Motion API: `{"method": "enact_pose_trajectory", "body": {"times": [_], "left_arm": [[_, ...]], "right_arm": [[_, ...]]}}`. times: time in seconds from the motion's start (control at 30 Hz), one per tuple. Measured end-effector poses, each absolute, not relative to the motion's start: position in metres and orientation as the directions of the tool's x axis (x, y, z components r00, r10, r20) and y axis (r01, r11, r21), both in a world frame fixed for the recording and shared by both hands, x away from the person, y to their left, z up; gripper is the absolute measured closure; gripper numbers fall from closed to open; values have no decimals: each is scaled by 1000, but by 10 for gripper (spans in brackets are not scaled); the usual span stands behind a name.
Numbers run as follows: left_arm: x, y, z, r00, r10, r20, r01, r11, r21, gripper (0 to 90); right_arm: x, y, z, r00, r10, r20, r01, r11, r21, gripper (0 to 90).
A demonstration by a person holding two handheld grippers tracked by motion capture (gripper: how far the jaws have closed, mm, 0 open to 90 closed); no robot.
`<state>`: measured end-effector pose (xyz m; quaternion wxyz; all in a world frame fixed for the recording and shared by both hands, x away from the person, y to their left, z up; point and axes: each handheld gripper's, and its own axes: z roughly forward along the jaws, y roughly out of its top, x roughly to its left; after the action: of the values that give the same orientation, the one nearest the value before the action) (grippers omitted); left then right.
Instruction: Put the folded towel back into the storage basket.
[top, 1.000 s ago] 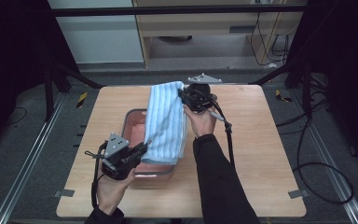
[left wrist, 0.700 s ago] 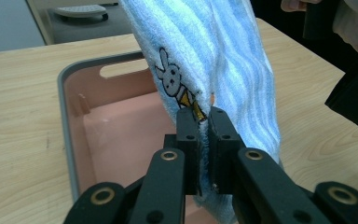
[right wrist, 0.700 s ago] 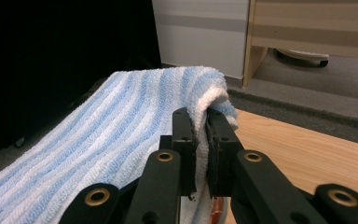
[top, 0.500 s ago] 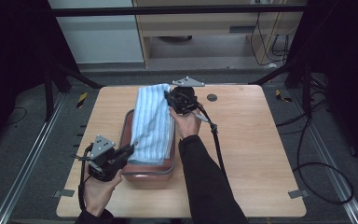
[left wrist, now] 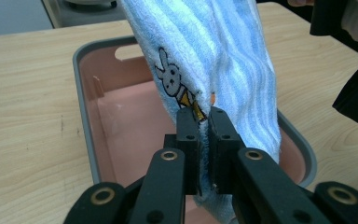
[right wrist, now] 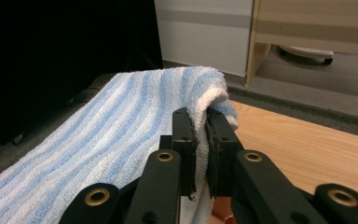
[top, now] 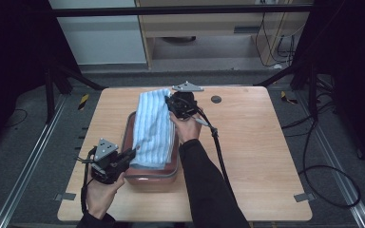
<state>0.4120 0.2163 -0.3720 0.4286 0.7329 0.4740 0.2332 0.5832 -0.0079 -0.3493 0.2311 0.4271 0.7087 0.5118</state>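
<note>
A blue-and-white striped towel (top: 154, 126) with a small rabbit print (left wrist: 171, 82) is stretched lengthwise over a pink tub with a grey rim (top: 153, 177). My left gripper (top: 132, 153) is shut on the towel's near end at the tub's near left side; the left gripper view shows the jaws (left wrist: 204, 116) pinching the cloth above the pink inside (left wrist: 126, 121). My right gripper (top: 172, 102) is shut on the towel's far end, past the tub's far rim. In the right gripper view the striped cloth (right wrist: 121, 140) runs off to the left from the pinched fold (right wrist: 201, 115).
The tub stands on a light wooden table (top: 261, 142). A small dark round spot (top: 216, 99) lies on the table near the far edge. A cable (top: 218, 152) trails from the right gripper along the forearm. Dark floor and rails surround the table.
Both grippers have carried the towel leftward and a little lower. It now hangs along the tub's middle, its near end down at the tub's near rim.
</note>
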Motion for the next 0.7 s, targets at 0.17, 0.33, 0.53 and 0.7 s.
{"method": "enact_pose_trajectory", "body": {"times": [0.17,0.33,0.53,0.7], "left_arm": [[416,213,-380,443,894,-63,516,-197,833,846],[418,210,-388,444,894,-58,533,-211,820,846],[419,208,-395,443,895,-53,549,-224,806,846],[420,207,-401,440,896,-51,562,-231,794,845]], "right_arm": [[586,-7,-362,-528,842,112,389,122,913,840],[587,-8,-375,-526,843,114,407,131,904,839],[586,-8,-383,-526,842,117,419,136,898,839],[586,-7,-392,-530,840,117,430,148,891,839]]}}
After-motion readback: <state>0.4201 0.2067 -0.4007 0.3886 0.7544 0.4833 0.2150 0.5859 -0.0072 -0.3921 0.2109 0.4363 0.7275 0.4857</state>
